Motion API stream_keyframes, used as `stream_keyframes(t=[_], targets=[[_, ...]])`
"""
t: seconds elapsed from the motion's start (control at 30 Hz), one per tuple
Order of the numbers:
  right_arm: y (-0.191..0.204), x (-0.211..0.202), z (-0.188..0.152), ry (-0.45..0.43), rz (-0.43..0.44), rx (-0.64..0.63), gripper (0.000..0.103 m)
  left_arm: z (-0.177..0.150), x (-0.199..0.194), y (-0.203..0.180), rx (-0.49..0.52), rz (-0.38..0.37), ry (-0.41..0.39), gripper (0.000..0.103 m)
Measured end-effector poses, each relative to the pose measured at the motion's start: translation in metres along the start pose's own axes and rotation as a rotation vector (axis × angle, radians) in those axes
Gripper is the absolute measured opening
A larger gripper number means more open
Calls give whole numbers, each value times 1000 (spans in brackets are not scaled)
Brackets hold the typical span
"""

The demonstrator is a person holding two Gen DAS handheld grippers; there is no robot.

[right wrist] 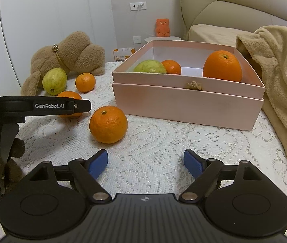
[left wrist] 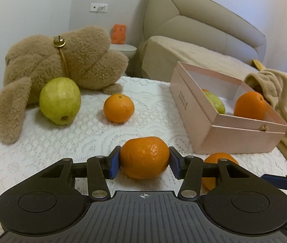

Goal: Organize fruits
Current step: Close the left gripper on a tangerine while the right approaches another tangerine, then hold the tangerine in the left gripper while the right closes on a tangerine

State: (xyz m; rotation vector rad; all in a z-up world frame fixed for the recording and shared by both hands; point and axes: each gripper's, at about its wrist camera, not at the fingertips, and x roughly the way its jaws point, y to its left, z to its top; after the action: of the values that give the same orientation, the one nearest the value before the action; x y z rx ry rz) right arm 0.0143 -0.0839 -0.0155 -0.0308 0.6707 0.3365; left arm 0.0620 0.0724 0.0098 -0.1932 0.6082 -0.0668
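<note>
Two low wrist views, angled down over the lace tablecloth (left wrist: 42, 151), probably side by side, sharing the pink box (right wrist: 184, 105)

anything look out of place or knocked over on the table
The plush toy lies toppled on its side against the loose green fruit, an odd thing among fruit. Nothing looks spilled or damaged; the pink box sits upright.

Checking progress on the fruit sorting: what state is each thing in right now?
Left gripper: shut on a tangerine resting on the tablecloth.
Right gripper: open, nothing between its pads.
Pink box: open, holding a large orange, a small orange and a guava.
Green guava: outside the box, against the plush toy.
</note>
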Motion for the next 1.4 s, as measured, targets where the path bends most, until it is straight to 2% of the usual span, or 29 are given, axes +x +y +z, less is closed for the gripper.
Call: stream_keyframes(t=[0.13, 0.27, 0.37, 0.43, 0.53, 0.63, 0.73, 0.8, 0.9, 1.0, 1.1, 1.17, 1.23, 1.33, 1.4], targets=[[1, 0, 0, 1, 2, -2, 85, -8, -16, 8, -18, -26, -26, 54], [1, 2, 0, 11, 24, -6, 92, -20, -34, 17, -25, -43, -43, 54], [0, 5, 2, 28, 58, -1, 101, -24, -39, 30, -85, -70, -49, 54], [1, 7, 4, 46, 71, -2, 103, -23, -37, 35, -125, -72, -51, 54], [7, 8, 5, 68, 38, -16, 103, -24, -35, 37, -141, -78, -42, 54], [20, 10, 2, 77, -8, -91, 103, -23, -34, 37, -142, -81, -43, 54], [18, 1, 4, 73, 10, -46, 96, -24, -33, 37, -146, -83, -42, 54], [16, -8, 8, 49, 62, 6, 95, -24, -33, 38, -149, -85, -41, 54], [27, -15, 15, 14, 82, -28, 95, -24, -32, 39, -153, -87, -40, 54], [41, -3, 23, 20, 75, -61, 95, -25, -33, 38, -154, -86, -40, 54], [45, 16, 27, 60, 99, -47, 87, -25, -33, 39, -155, -87, -40, 54], [42, 22, 24, 90, 79, -34, 83, -25, -33, 39, -159, -89, -39, 54], [37, 18, 21, 75, 39, -36, 83, -25, -33, 39, -161, -91, -39, 54], [24, 8, 16, 42, -66, -33, 83, -25, -32, 40, -165, -94, -39, 54], [13, 5, 13, 39, -84, -5, 83, -25, -32, 40, -166, -94, -39, 54]])
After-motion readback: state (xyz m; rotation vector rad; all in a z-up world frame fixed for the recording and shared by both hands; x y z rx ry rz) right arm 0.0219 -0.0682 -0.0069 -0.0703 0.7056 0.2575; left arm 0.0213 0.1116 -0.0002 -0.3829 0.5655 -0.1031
